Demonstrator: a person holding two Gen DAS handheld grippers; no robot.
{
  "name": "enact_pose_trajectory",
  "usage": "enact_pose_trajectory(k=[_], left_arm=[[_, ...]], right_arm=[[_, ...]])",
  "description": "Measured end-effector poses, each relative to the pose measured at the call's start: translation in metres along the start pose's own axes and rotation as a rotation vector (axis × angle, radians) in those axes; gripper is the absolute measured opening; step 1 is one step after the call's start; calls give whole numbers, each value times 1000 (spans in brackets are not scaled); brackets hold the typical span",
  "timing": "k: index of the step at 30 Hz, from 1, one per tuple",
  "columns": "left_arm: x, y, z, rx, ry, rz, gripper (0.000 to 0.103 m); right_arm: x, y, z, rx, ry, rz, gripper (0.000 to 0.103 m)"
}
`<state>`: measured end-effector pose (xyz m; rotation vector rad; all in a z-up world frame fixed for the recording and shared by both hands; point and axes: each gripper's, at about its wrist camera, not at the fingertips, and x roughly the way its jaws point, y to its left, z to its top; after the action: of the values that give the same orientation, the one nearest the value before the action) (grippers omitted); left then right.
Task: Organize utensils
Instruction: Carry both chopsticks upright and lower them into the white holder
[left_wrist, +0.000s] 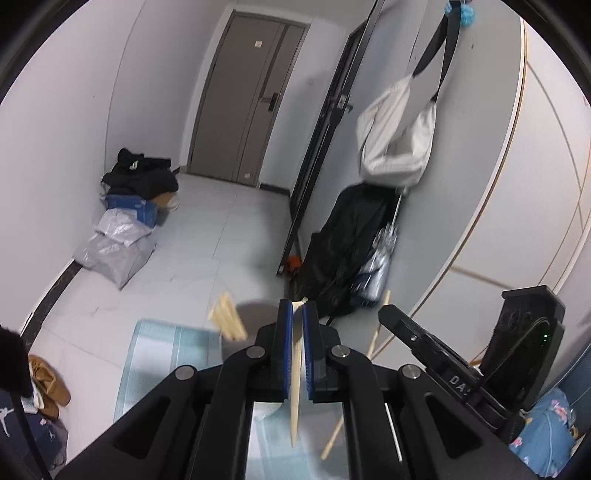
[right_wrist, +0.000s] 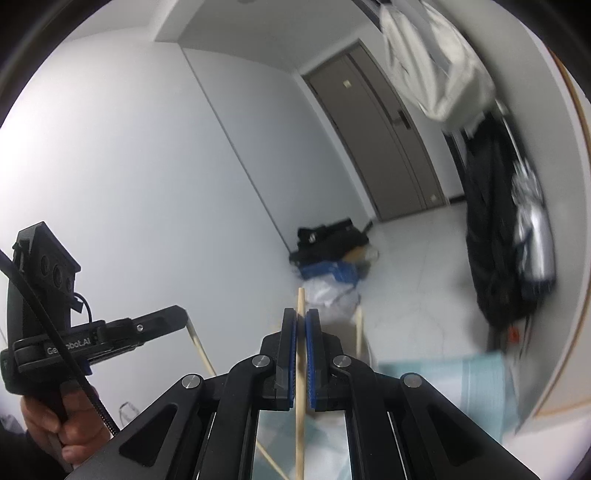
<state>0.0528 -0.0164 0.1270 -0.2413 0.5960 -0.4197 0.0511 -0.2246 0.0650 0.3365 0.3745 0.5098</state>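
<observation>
Both claws are carrying, mid-transfer by my reading. The left claw (left_wrist: 294, 321) is clamped on a chopstick (left_wrist: 295, 373), the right claw (right_wrist: 301, 325) on another chopstick (right_wrist: 300, 369), both held above the floor. Next comes lowering them into a holder, which is unseen. The left tool reads "Ge…obot.AI", the right "DA".

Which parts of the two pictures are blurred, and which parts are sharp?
Left wrist view: the tongs and the held chopstick are sharp; the loose chopsticks and the hanging white bag are smeared. Right wrist view: the tongs are sharp; the right side, with the dark clothing, is heavily smeared. Both bend straight walls.
</observation>
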Motion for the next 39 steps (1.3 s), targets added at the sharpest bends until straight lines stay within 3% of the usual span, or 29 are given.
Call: enact_pose_trajectory(k=[8, 15, 25, 39], left_arm=[[5, 0, 43, -10, -79, -7, 2], [23, 16, 55, -12, -128, 27, 2], [62, 44, 53, -29, -115, 46, 2], [83, 56, 34, -2, -87, -2, 2]], right_arm=[[31, 7, 59, -89, -87, -4, 4], [70, 8, 81, -161, -125, -20, 4], [118, -12, 70, -180, -119, -20, 4], [131, -18, 45, -280, -87, 26, 4]])
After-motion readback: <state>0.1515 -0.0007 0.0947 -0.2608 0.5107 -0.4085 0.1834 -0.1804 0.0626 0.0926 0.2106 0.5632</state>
